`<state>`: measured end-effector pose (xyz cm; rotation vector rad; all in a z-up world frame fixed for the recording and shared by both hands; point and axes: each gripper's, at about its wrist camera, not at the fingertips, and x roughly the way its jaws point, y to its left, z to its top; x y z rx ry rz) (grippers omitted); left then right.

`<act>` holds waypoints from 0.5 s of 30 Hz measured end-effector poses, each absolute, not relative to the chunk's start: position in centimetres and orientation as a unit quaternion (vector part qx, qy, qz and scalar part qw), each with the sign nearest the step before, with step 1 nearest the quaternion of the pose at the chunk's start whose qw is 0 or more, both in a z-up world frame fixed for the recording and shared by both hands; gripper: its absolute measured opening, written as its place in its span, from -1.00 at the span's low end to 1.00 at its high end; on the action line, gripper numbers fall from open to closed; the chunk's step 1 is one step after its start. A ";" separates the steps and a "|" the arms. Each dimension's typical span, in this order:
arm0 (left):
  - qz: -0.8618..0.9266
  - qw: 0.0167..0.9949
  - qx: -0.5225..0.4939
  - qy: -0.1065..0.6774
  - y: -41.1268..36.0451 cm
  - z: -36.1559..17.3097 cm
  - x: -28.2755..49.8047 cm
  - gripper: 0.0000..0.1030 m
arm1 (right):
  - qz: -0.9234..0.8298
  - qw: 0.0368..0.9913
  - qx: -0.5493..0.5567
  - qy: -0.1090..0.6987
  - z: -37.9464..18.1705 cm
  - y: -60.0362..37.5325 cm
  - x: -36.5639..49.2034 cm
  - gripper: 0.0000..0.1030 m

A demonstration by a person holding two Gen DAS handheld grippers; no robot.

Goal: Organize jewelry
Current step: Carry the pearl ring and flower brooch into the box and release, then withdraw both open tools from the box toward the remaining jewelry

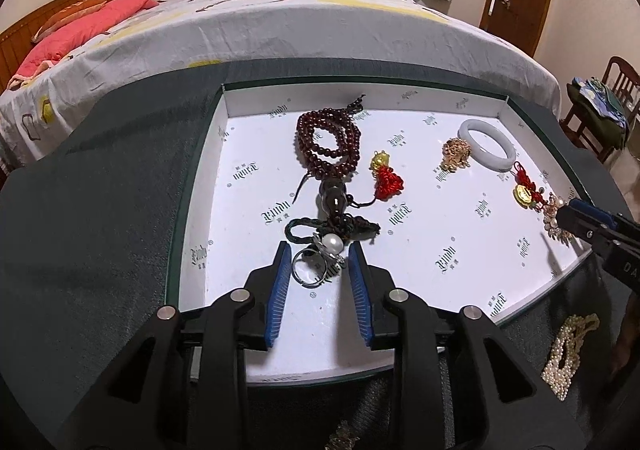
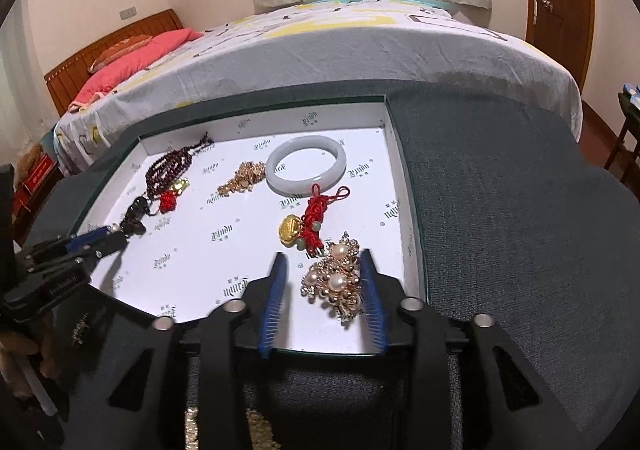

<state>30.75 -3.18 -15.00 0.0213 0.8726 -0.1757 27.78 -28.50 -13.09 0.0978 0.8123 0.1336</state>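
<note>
- Near the tray's [image 1: 224,106] front edge, both grippers look to be at the placing step, pieces going in one by one.
- Left gripper [image 1: 320,262] stands wide around a pearl ring [image 1: 320,258], touching neither finger.
- Right gripper [image 2: 324,270] stands wide by the front right corner; brooch [image 2: 338,282] lies against its right finger.
- Next, I'd judge: withdraw cleanly, then fetch the pearl strand [image 1: 568,350] lying outside.

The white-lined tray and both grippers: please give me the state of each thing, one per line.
Shallow white-lined tray: open, no lid on it.
Left gripper: open, around the pearl ring.
Silver pearl ring: lying flat, not clamped.
Right gripper: open, around the brooch.
Gold pearl cluster brooch: lying in the tray.
White jade bangle: lying flat.
Dark red bead necklace: coiled.
</note>
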 end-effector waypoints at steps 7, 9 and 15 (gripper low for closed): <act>-0.089 0.908 0.007 0.409 -3.5 -14.1 30.1 0.18 | 0.061 0.921 0.060 0.379 -11.4 -28.8 26.8 -0.05; -0.088 0.908 0.002 0.409 -3.3 -13.8 29.9 0.18 | 0.060 0.921 0.061 0.379 -11.2 -28.7 26.5 -0.03; -0.081 0.912 -0.011 0.401 -2.1 -12.5 28.6 0.29 | 0.057 0.922 0.057 0.378 -10.7 -28.2 24.8 0.00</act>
